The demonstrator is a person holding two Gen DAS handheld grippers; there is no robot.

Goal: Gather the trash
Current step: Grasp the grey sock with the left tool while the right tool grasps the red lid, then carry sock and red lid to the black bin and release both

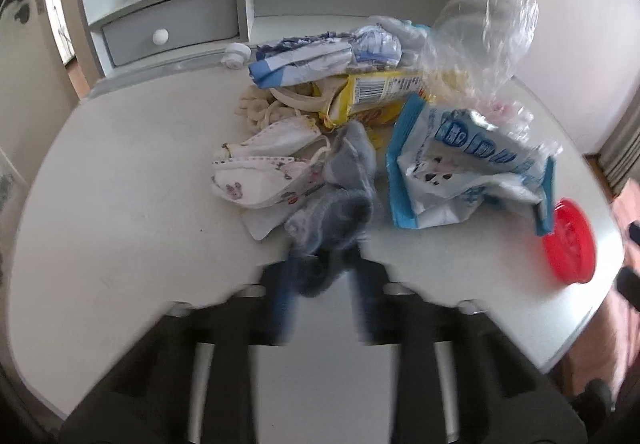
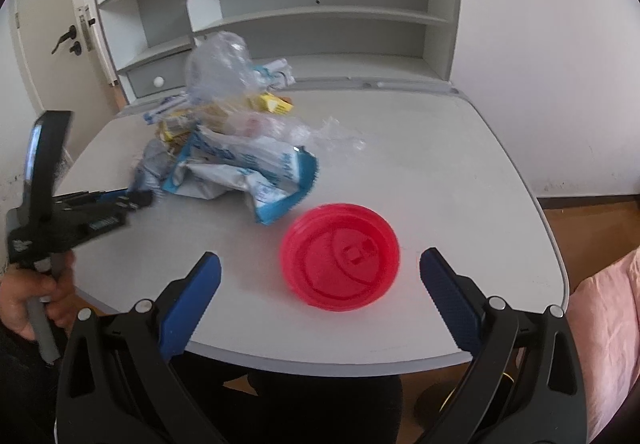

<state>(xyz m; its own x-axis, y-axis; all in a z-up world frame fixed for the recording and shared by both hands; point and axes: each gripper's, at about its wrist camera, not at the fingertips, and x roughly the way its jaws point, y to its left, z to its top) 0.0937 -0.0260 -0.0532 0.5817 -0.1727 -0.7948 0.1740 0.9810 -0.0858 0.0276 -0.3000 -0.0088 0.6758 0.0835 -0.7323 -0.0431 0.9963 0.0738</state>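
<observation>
A heap of trash lies on the grey table: white face masks, a yellow packet, a blue-and-white bag, a clear plastic bag and a grey crumpled piece. My left gripper is blurred and shut on the near end of that grey piece. The right wrist view shows the left gripper from the side, its tips at the grey piece. A red round lid lies flat near the table's front edge. My right gripper stands open around it, pads apart from its rim.
A shelf unit with a small drawer stands at the back of the table. A hand holds the left gripper's handle. Pink fabric lies beyond the table's right edge. A door is at the far left.
</observation>
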